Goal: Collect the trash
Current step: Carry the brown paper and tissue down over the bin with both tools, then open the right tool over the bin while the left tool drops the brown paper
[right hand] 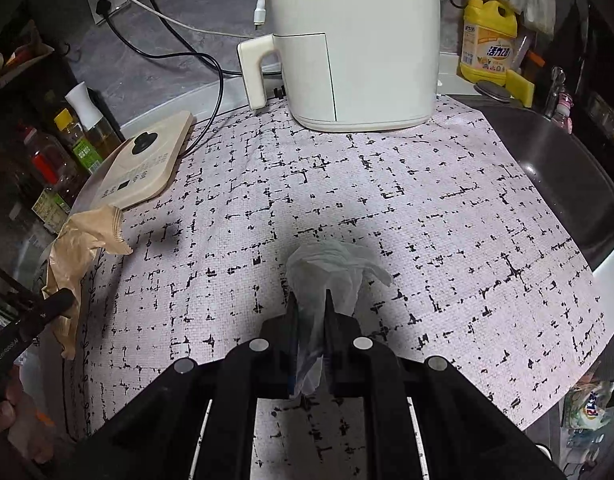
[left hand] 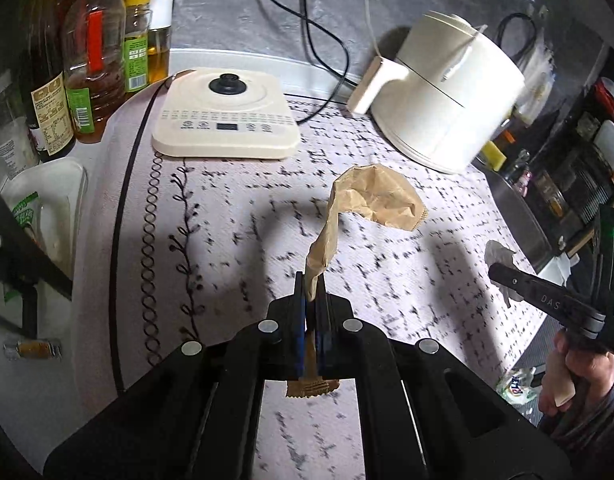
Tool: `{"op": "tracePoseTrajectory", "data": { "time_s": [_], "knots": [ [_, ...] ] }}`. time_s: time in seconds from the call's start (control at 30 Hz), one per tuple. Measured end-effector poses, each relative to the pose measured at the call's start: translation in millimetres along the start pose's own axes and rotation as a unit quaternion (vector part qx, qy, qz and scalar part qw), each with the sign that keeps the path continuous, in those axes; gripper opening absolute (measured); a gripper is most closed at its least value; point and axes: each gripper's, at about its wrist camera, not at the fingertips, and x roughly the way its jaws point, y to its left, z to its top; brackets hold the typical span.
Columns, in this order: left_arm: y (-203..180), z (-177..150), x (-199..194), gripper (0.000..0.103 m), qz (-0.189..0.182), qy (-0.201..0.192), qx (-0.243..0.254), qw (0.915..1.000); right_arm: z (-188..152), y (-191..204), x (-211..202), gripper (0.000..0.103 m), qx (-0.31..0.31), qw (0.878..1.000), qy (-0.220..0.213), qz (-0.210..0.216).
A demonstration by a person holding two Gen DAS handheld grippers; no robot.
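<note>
My left gripper (left hand: 311,282) is shut on a crumpled brown paper bag (left hand: 371,196) and holds it above the patterned tablecloth (left hand: 235,208); the bag's serrated end hangs below the jaws. The bag also shows at the left of the right wrist view (right hand: 89,236), with the left gripper's fingers (right hand: 53,306) on it. My right gripper (right hand: 310,300) is shut on a thin translucent plastic bag (right hand: 331,268) above the cloth. In the left wrist view the right gripper (left hand: 503,270) appears at the right edge, with the plastic bag (left hand: 499,254) in it.
A cream induction cooker (left hand: 227,120) and a white air fryer (left hand: 451,92) stand at the back of the table. Oil and sauce bottles (left hand: 93,64) line the left. A dark sink (right hand: 559,176) and a yellow detergent bottle (right hand: 487,36) are right. Cables (right hand: 167,40) run to wall sockets.
</note>
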Motion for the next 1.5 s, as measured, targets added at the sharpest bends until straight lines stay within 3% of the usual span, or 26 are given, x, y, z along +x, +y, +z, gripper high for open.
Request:
{"op": "tracePoseTrajectory", "data": {
  "time_s": [0.2,0.87,1.4,1.43,1.5],
  "knots": [
    [-39,-25,-3,0.004,0.0,0.005,0.018,0.9998,-27,-30,-31,0.011,0.008,1.0,-0.014,0.008],
    [-213,-161,-26,0.004,-0.035,0.054,0.088,0.9941,-175,-213,-135,0.012,0.099,0.995,-0.006,-0.015],
    [-312,-253,8,0.004,-0.084,0.13,0.157,0.9754,-295,-331,-163,0.015,0.202,0.977,0.03,-0.065],
    [-316,-257,9,0.004,-0.085,0.134,0.161,0.9742,-304,-337,-161,0.015,0.21,0.975,0.035,-0.065],
    [-324,-266,12,0.004,-0.085,0.143,0.17,0.9714,-317,-346,-157,0.031,0.221,0.972,0.043,-0.066]
  ]
}}
